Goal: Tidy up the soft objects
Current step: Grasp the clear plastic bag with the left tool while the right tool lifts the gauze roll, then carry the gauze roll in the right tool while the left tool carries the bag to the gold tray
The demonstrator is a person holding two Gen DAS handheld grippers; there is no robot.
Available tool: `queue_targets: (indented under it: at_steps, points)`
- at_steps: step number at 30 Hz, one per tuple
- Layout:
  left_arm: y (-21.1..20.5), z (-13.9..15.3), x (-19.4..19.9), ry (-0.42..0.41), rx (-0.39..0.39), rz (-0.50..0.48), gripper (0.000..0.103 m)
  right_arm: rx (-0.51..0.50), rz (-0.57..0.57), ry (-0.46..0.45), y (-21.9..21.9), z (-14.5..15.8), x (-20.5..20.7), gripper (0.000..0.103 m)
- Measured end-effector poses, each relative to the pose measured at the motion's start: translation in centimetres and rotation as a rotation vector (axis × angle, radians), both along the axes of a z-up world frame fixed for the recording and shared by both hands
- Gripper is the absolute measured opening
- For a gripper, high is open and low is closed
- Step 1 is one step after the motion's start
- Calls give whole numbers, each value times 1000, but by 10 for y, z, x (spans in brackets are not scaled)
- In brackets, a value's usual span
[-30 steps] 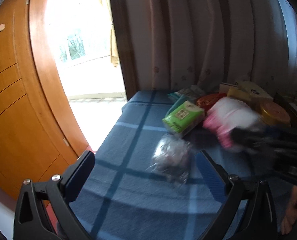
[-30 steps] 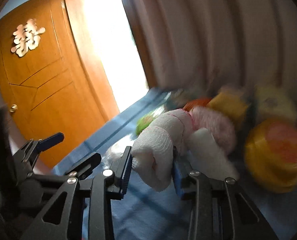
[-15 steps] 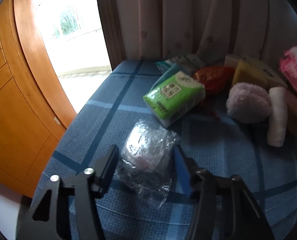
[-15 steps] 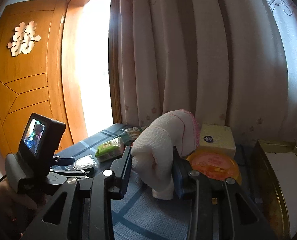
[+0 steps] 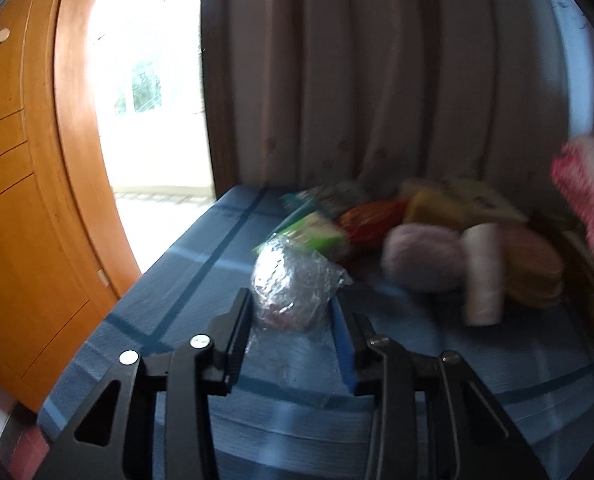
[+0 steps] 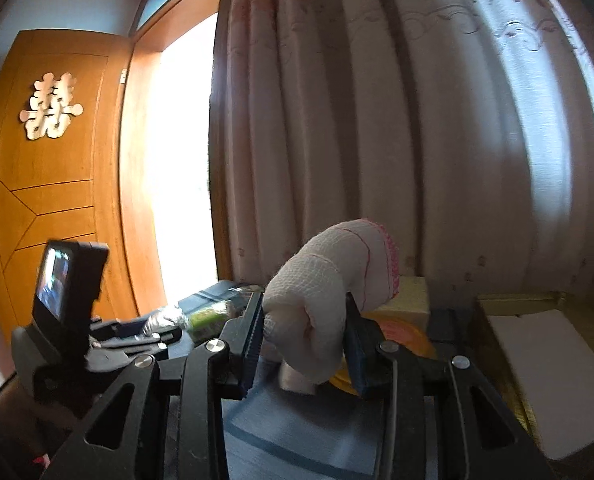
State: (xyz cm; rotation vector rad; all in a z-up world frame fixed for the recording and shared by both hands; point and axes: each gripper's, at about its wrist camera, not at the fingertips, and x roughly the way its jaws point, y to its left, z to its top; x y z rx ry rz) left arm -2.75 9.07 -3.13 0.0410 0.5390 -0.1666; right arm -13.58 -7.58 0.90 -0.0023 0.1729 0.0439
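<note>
Left wrist view: left gripper (image 5: pixel 293 316) jaws just closing around crinkly clear bag (image 5: pixel 293 284) on blue table (image 5: pixel 185 280), just before green pack (image 5: pixel 317 234). Right gripper (image 6: pixel 303 336) clenched on white rolled cloth (image 6: pixel 321 300), carried over table. Risk: slick film slips out. Gold box (image 6: pixel 537 376) right of cloth, only white liner visible

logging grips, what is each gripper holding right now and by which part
The right gripper pinches the rolled white towel at its folded lower end. The left gripper, jaws just closing, clamps the clear plastic bag across its bulging middle.
</note>
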Motion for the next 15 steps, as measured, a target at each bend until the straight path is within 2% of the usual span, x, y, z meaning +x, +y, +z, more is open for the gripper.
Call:
queue_targets:
  at_steps: [3,10,15]
  points:
    - [-20,15,-14,-41,-24,-63,38,-7,-45,0,-16,1,-16,39]
    - [-73,40,-38,-65,-74,-222,38,-12,-195,20,-69,-5,-47,39]
    - [-129,55,-55,-87,-79,-354,38,-27,-317,7,-110,-2,-70,39]
